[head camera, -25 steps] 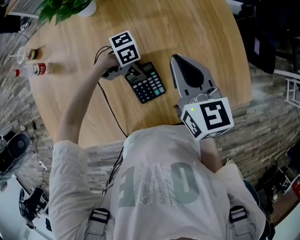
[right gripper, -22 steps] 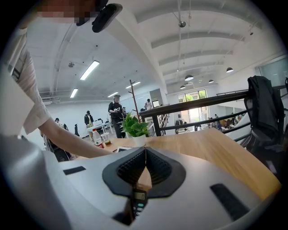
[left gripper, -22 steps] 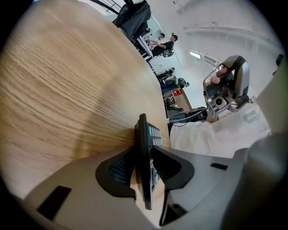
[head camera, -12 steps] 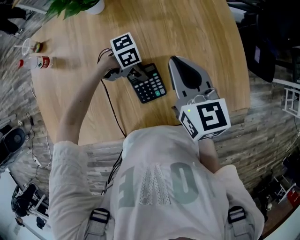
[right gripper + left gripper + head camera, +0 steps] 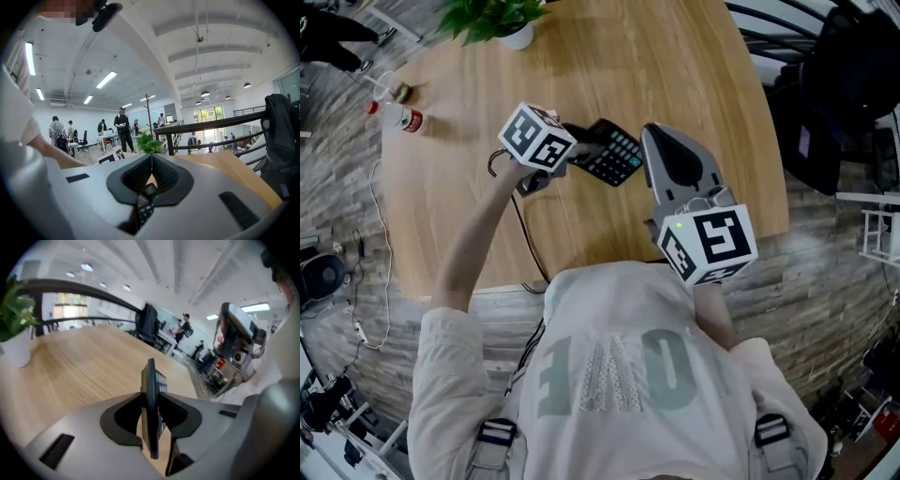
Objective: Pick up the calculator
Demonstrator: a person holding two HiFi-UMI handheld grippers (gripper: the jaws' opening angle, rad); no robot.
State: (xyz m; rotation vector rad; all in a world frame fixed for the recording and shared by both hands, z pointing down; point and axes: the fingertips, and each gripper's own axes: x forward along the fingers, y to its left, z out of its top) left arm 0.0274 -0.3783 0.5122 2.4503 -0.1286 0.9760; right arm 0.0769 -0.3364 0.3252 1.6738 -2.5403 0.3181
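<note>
The black calculator [image 5: 617, 157] hangs above the round wooden table [image 5: 675, 56], tilted on its edge. My left gripper [image 5: 581, 150] is shut on its near end. In the left gripper view the calculator [image 5: 151, 380] stands edge-on between the two dark pads of the left gripper [image 5: 151, 408], keys facing right. My right gripper [image 5: 649, 129] floats just right of the calculator, apart from it, its jaws shut with nothing in them. In the right gripper view the tips of the right gripper [image 5: 151, 159] meet, and the calculator's keys [image 5: 144, 202] show below them.
A potted plant [image 5: 502, 19] stands at the table's far edge, also seen as the plant [image 5: 14, 329] at left. A small bottle [image 5: 398, 116] lies at the far left. A black cable [image 5: 525, 225] trails off the near edge. A dark jacket on a chair [image 5: 839, 84] is at right.
My left gripper has risen and tipped with the calculator, lifting it off the table and turning it onto its edge. The right gripper has risen a little.
</note>
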